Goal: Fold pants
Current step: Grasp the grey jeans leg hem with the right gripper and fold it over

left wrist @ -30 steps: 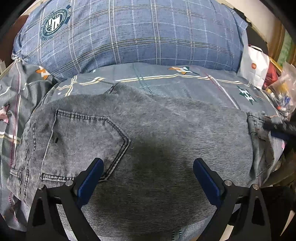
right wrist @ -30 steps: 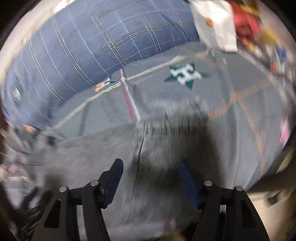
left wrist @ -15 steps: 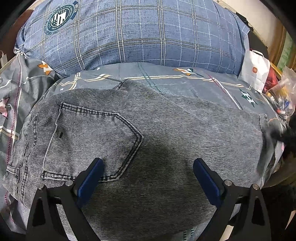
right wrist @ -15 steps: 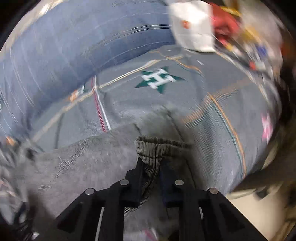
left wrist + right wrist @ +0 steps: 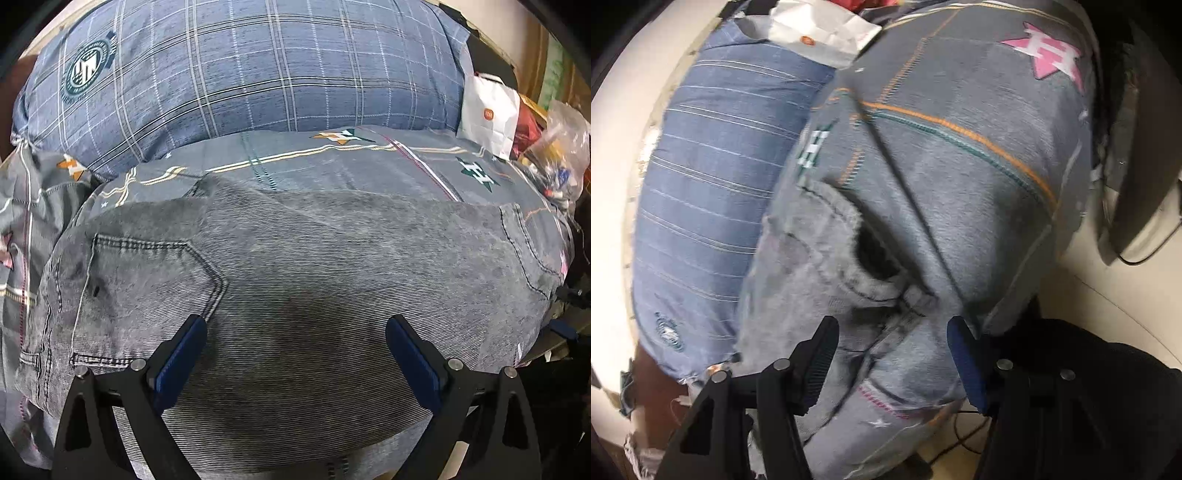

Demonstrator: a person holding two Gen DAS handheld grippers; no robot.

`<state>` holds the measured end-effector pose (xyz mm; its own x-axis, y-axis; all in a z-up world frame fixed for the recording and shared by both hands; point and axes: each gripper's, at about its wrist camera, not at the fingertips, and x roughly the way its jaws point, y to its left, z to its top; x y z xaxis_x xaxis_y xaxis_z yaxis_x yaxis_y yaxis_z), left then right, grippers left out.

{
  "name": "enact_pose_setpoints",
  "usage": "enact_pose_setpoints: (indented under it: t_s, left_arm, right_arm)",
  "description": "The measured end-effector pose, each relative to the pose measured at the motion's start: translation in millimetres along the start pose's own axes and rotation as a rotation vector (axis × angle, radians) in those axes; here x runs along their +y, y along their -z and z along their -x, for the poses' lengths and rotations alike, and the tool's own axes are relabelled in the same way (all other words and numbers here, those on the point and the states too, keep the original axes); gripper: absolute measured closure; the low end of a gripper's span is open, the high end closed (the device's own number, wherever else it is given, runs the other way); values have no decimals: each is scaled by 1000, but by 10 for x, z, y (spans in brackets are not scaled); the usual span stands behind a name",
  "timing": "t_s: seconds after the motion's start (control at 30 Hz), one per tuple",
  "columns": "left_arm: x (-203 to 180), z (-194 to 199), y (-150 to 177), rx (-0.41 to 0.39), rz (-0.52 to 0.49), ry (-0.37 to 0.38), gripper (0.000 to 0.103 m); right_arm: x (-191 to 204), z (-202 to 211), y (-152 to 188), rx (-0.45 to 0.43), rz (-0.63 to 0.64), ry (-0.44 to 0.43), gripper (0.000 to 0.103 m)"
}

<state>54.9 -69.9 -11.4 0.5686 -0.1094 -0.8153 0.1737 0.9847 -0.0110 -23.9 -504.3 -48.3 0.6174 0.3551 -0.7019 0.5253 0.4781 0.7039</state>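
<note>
Grey denim pants (image 5: 314, 266) lie spread across the bed, with a back pocket (image 5: 147, 280) at the left and the other end near the right bed edge. My left gripper (image 5: 295, 347) hovers over the middle of the pants, open with only flat cloth below. In the right wrist view the pants' frayed hem (image 5: 846, 236) gapes with a dark hole. My right gripper (image 5: 892, 332) is over the bunched cloth just below that hem. Its jaws are opening and the pads press on nothing.
A blue plaid pillow (image 5: 240, 74) lies behind the pants on the grey patterned sheet (image 5: 332, 162). A white paper bag (image 5: 487, 114) and a plastic bag of clutter (image 5: 554, 155) sit at the right. Pale floor (image 5: 1108, 295) shows past the bed edge.
Half a second ago my right gripper was shut on the pants' hem; it has since rolled, moved along the bed edge and let go. The pants' right end now lies flatter. My left gripper barely shifted.
</note>
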Motion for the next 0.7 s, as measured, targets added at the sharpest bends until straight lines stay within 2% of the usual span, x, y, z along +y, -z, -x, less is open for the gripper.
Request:
enact_pose_setpoints:
  t_s: [0.17, 0.23, 0.3, 0.4, 0.5, 0.57, 0.6, 0.63, 0.7]
  left_arm:
    - [-132, 7, -84, 3, -33, -9, 6]
    - [-180, 21, -133, -6, -42, -7, 6]
    - [-234, 22, -195, -11, -52, -2, 6]
    - [-307, 7, -273, -24, -52, 5, 6]
    - [-400, -90, -332, -5, -52, 16, 6]
    - [-501, -185, -327, 13, -81, 3, 5]
    - [-560, -257, -312, 30, -105, -9, 5]
    - [-610, -334, -292, 47, -129, -25, 5]
    - [-690, -466, -241, 89, -170, -58, 5]
  right_arm:
    - [19, -232, -30, 70, -39, -24, 38]
    - [-15, -292, -91, 49, -70, 1, 38]
    - [-115, -315, -130, 63, -139, -3, 38]
    - [-101, -322, -173, 60, -127, 30, 38]
    - [-131, -357, -205, 49, -162, 23, 38]
    - [-121, -343, -229, 49, -130, 37, 40]
    - [-92, -334, -240, 46, -101, 62, 50]
    - [-73, -323, -243, 44, -70, 77, 77]
    - [-49, -357, -249, 56, -63, 73, 79]
